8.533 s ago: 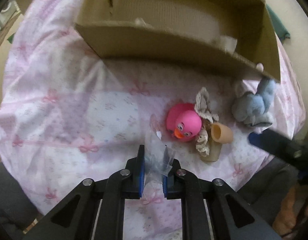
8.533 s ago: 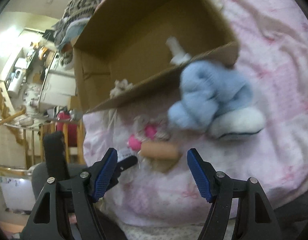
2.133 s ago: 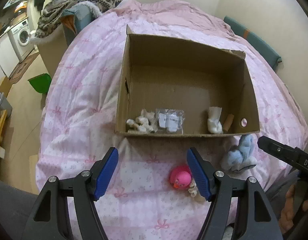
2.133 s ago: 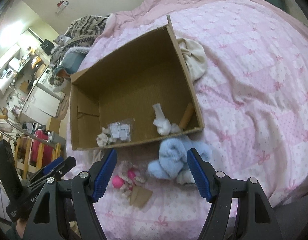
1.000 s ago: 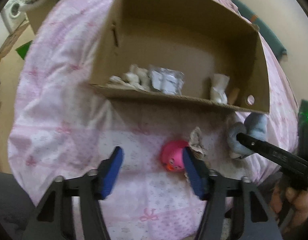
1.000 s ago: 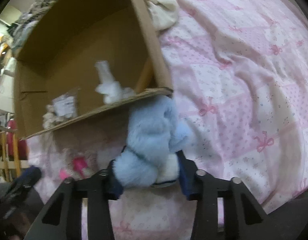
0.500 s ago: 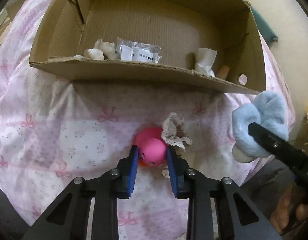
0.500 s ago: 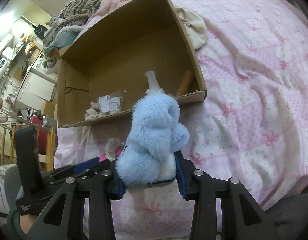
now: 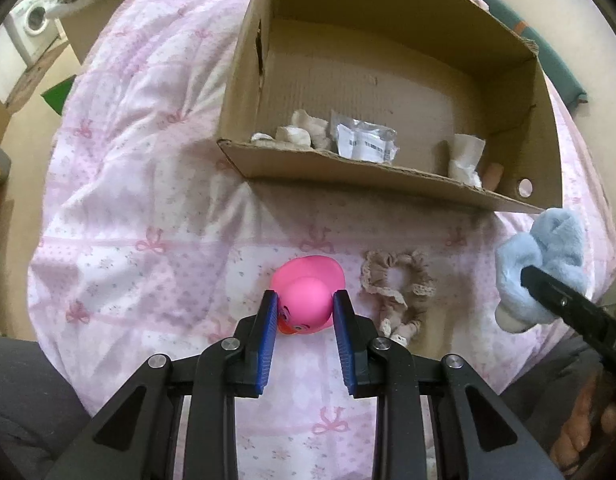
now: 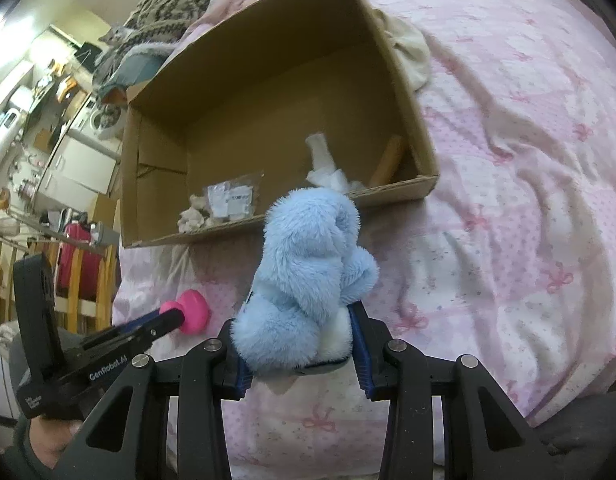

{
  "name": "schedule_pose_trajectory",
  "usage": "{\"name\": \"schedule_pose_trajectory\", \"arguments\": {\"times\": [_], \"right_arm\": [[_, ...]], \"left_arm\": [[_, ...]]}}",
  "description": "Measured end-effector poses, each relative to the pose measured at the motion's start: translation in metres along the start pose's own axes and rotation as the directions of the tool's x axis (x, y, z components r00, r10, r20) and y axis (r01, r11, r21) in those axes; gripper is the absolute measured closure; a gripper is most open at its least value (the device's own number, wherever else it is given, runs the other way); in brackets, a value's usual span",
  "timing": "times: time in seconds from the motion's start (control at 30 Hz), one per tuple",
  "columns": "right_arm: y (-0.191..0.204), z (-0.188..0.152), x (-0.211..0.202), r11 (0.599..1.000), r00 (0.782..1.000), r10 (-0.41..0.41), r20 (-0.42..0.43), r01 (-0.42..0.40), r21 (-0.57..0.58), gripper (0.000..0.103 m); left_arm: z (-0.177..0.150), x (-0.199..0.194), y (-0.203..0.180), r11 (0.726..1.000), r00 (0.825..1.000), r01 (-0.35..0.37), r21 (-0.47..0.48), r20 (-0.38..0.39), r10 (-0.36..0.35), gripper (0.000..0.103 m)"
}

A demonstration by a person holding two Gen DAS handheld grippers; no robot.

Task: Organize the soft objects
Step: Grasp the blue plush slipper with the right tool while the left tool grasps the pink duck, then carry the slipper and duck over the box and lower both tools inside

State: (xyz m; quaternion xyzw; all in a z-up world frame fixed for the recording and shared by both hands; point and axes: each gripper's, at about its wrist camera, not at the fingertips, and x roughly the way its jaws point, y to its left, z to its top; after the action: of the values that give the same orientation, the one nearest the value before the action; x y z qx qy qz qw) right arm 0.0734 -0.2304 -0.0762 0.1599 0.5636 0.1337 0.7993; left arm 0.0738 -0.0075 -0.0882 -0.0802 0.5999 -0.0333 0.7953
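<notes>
My left gripper [image 9: 304, 312] is shut on a pink rubber duck [image 9: 308, 296] and holds it just above the pink quilt; the duck also shows in the right wrist view [image 10: 192, 310]. My right gripper [image 10: 300, 344] is shut on a fluffy blue plush toy [image 10: 308, 256] and holds it up in front of the open cardboard box [image 10: 411, 92]. The blue plush also shows at the right in the left wrist view [image 9: 543, 256]. A beige lace scrunchie [image 9: 395, 284] lies on the quilt to the right of the duck.
The box [image 9: 371, 176] lies on a pink bow-print quilt [image 9: 148, 184]. Inside it are a clear plastic packet [image 9: 365, 142], small white cloth pieces [image 9: 298, 134], a white cloth [image 9: 465, 156] and a tan tube [image 10: 385, 162]. A cream cloth [image 10: 407, 52] lies behind the box.
My left gripper has lifted the pink duck slightly and pulled it clear of the scrunchie. My right gripper keeps holding the blue plush raised in front of the box.
</notes>
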Motion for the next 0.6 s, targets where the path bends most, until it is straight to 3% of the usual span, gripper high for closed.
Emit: {"name": "schedule_pose_trajectory", "arguments": {"times": [0.3, 0.6], "right_arm": [[0.028, -0.009, 0.008, 0.988, 0.999, -0.027, -0.02, 0.024, -0.154, 0.065], [0.028, -0.011, 0.004, 0.988, 1.0, -0.025, 0.006, 0.025, -0.154, 0.065]], "left_arm": [[0.003, -0.007, -0.002, 0.998, 0.997, -0.06, 0.023, 0.056, 0.059, 0.078], [0.005, -0.02, 0.006, 0.994, 0.989, -0.106, 0.009, 0.106, 0.105, 0.078]]}}
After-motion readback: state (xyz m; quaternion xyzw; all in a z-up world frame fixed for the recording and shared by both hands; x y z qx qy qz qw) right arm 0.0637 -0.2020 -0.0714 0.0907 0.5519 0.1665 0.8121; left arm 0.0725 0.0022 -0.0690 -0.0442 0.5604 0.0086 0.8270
